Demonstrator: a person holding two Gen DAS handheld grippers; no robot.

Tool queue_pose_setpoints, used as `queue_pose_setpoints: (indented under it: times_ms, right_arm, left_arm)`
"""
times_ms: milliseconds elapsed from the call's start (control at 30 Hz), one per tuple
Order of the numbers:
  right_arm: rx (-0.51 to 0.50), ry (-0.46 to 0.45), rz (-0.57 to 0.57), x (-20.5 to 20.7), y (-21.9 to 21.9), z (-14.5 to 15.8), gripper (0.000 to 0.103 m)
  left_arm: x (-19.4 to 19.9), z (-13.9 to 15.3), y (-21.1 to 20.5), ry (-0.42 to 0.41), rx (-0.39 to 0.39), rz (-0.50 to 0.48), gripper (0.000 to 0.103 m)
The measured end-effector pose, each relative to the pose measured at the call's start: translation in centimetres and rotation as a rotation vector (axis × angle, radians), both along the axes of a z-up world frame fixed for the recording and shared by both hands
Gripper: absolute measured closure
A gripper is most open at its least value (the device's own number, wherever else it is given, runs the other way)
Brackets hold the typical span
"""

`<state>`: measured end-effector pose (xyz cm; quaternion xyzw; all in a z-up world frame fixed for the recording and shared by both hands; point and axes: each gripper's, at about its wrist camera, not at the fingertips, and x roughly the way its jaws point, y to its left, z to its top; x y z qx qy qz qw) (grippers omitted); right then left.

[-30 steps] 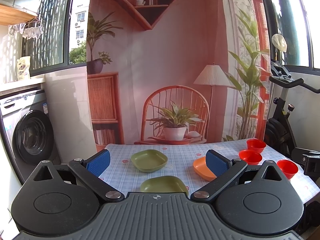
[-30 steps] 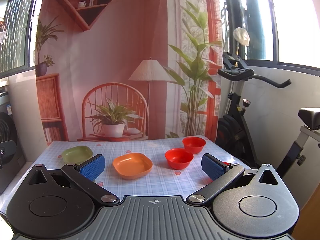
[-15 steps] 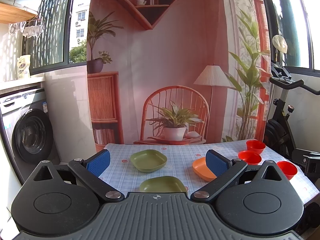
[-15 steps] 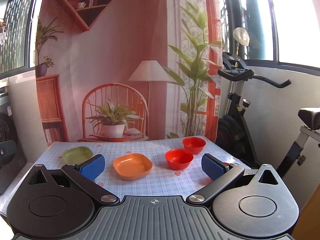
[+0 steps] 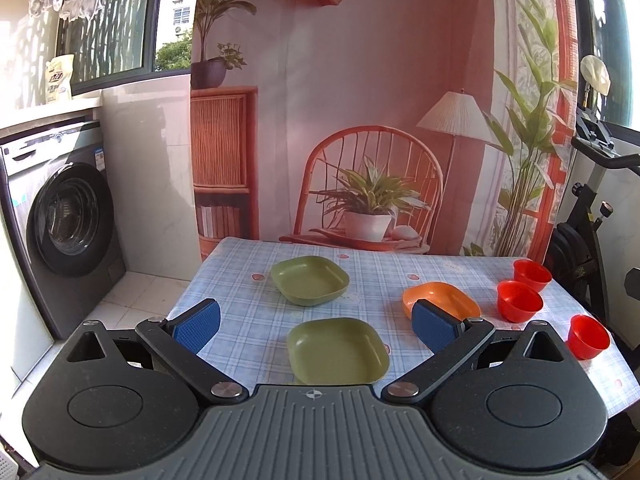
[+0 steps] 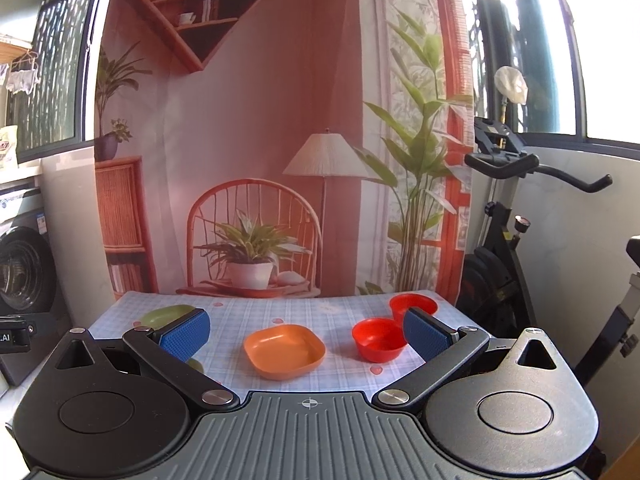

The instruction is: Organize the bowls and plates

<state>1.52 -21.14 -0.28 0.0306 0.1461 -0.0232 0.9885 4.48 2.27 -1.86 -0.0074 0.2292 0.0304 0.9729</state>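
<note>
While spread wide, both claws (image 5: 316,326) (image 6: 306,332) empty.

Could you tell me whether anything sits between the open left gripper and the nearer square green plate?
Nothing visible does. The left gripper is open with the nearer square green plate directly ahead between its fingers, on the blue checked tablecloth.

Left gripper (image 5: 316,322) jaws spread wide, right gripper (image 6: 306,334) likewise — both empty, level

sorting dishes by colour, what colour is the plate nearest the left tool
Olive green. The near plate shows best in the left wrist view, just ahead of the open left tool.
</note>
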Motion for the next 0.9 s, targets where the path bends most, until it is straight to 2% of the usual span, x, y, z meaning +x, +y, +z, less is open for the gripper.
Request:
queue_pose_setpoints:
  times_ms: [133,267,367,500,633,767,833,900]
  right_arm:
    - [0.053,-0.017,-0.005,3.5,-2.2,0.2,0.000]
    - [0.181,-0.025,-0.011,6.3,-4.3,0.7,0.000]
    - [0.224,-0.074,-0.033,8.6,-5.5,0.9,0.000]
    - [0.240,-0.086,-0.052,11.7,-5.4,1.2,0.000]
    - [0.218,-0.123,0.059,14.8,-3.8,1.9,0.000]
    - [0.196,-0.166,0.111,17.5,-1.8,2.2,0.000]
    - [0.203,-0.149,0.127,19.0,-0.8,1.6,0.000]
    - [0.186,-0.115,0.143,20.5,0.2,0.7,0.000]
  left_arm:
    - [3.4,-0.8,1.0,0.014,0.068,0.066,0.000]
    - [6.4,0.5,3.4,-0.022,0.041,0.107,0.001]
    - [8.8,1.9,4.2,-0.049,0.089,0.110,0.001]
    - [11.3,3.1,4.7,-0.085,0.134,0.068,0.001]
    - [13.3,3.5,5.0,-0.150,0.100,0.027,0.001]
    - [16.0,2.7,5.3,-0.134,0.045,0.028,0.001]
    - [17.0,1.8,5.7,-0.112,0.026,0.023,0.001]
    - [18.2,0.4,6.2,-0.070,0.041,0.030,0.001]
